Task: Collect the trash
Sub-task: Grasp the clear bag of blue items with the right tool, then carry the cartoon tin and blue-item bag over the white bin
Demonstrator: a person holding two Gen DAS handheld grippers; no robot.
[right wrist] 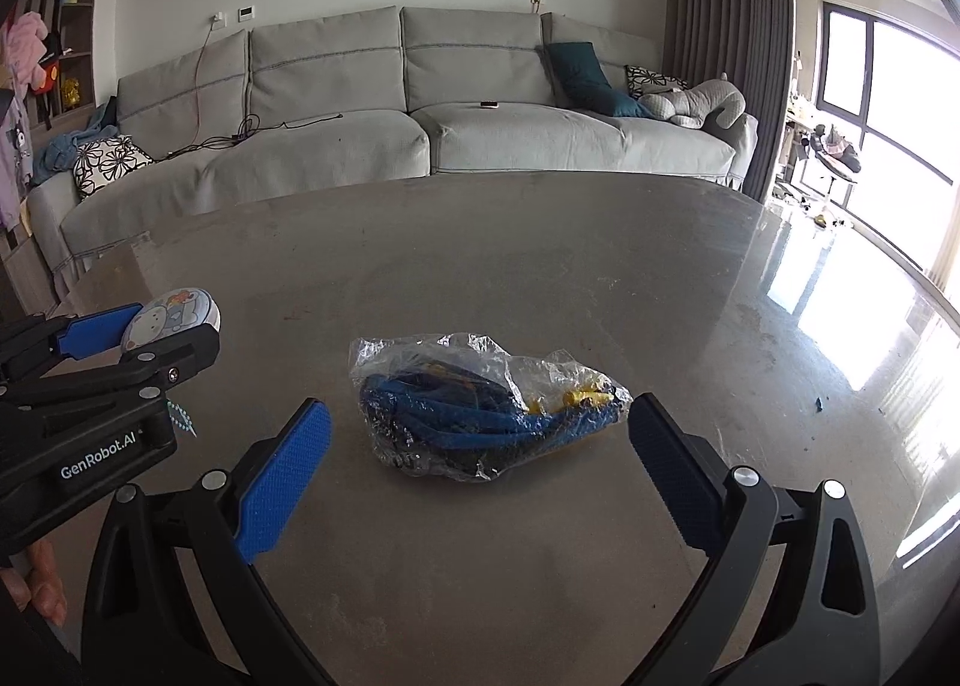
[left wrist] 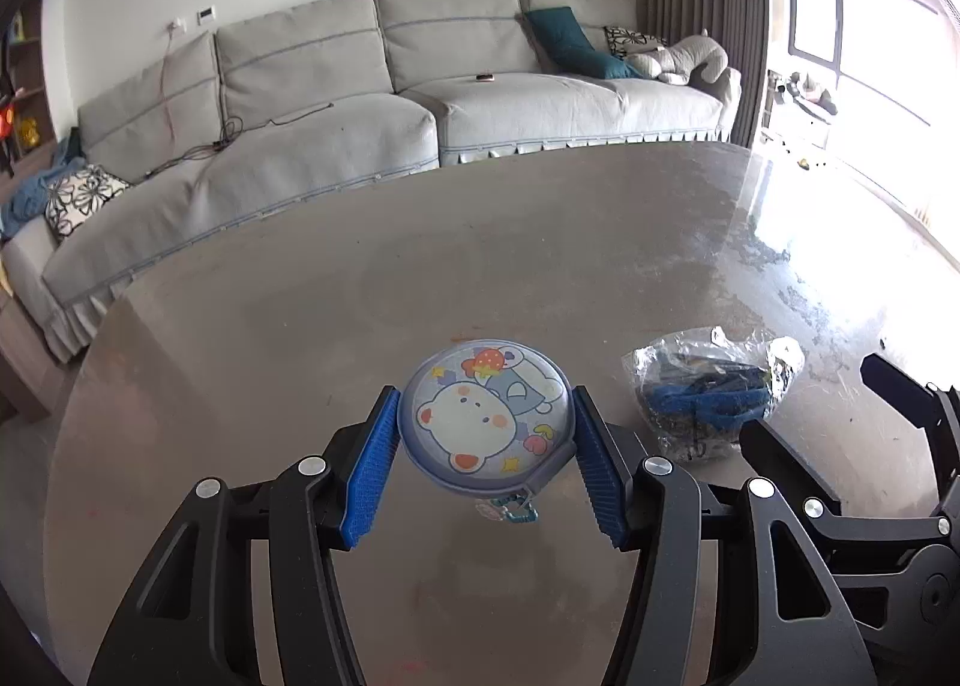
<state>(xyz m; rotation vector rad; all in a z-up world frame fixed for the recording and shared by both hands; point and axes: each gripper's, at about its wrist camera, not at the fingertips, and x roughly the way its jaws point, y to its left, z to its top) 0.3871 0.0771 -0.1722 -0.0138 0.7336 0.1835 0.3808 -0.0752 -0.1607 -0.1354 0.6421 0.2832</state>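
Our left gripper (left wrist: 485, 449) has its blue pads (left wrist: 371, 473) pressed against both sides of a round cartoon-printed case (left wrist: 485, 416), roughly half open around it and carrying it clear of the grey table (left wrist: 360, 290); a small teal charm (left wrist: 515, 513) dangles beneath the case. In the right wrist view the same case (right wrist: 171, 317) shows at the left edge, tilted above the tabletop, with a person's fingers (right wrist: 42, 590) visible below the left gripper's body. Our right gripper (right wrist: 480, 440) stands wide open, holding nothing, its pads (right wrist: 282, 470) low over the table on either side of a crumpled clear plastic bag (right wrist: 480, 410) stuffed with blue and yellow material. The right pad sits just beside the bag's yellow end; we cannot tell if it touches. The bag lies on the table near the middle, to the right of the held case. Beyond the table runs a long grey sofa (right wrist: 420, 128) with cushions and a plush toy (right wrist: 696, 104), and a bright window (right wrist: 888, 86) at right.
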